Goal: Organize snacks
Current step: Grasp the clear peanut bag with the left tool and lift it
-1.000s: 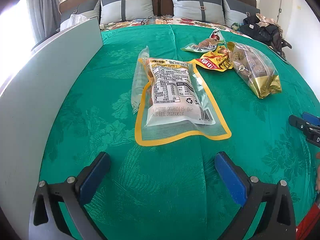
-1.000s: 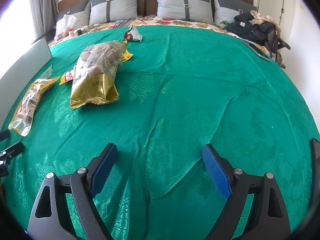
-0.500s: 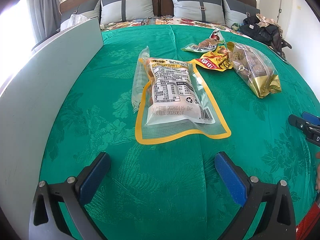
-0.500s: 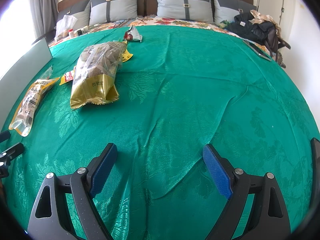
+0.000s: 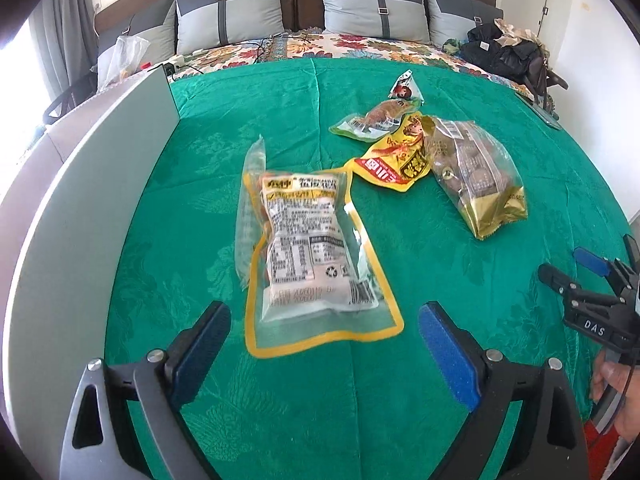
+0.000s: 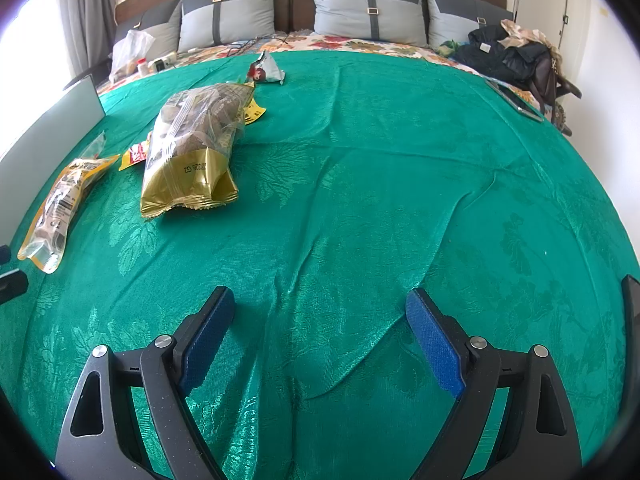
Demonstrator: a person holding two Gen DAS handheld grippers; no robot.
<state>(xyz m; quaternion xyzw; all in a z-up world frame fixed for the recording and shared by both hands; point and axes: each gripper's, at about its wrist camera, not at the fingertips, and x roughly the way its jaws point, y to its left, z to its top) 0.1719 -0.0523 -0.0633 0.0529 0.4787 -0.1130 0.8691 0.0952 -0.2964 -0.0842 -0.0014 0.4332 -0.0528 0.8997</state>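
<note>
Several snack packs lie on a green bedspread point(image 5: 192, 184). A clear pack with a yellow border point(image 5: 312, 264) lies just ahead of my open left gripper point(image 5: 322, 334), its near edge between the blue pads. Behind it lie a yellow-red pouch point(image 5: 394, 158), a gold-bottomed bag point(image 5: 478, 178), a green pouch point(image 5: 374, 120) and a small white packet point(image 5: 405, 88). My right gripper point(image 6: 320, 330) is open and empty over bare cloth; the gold bag point(image 6: 192, 156) and the yellow-bordered pack point(image 6: 56, 208) lie to its far left.
A grey panel point(image 5: 80, 208) stands along the left side of the bed. Pillows point(image 5: 372, 10) and a floral sheet are at the headboard. Dark bags and clothes point(image 5: 508, 52) sit at the back right. The right gripper shows at the left wrist view's right edge point(image 5: 592, 300).
My left gripper has moved forward and slightly left, so the yellow-bordered pack now lies closer, reaching between its pads. The right gripper has barely moved.
</note>
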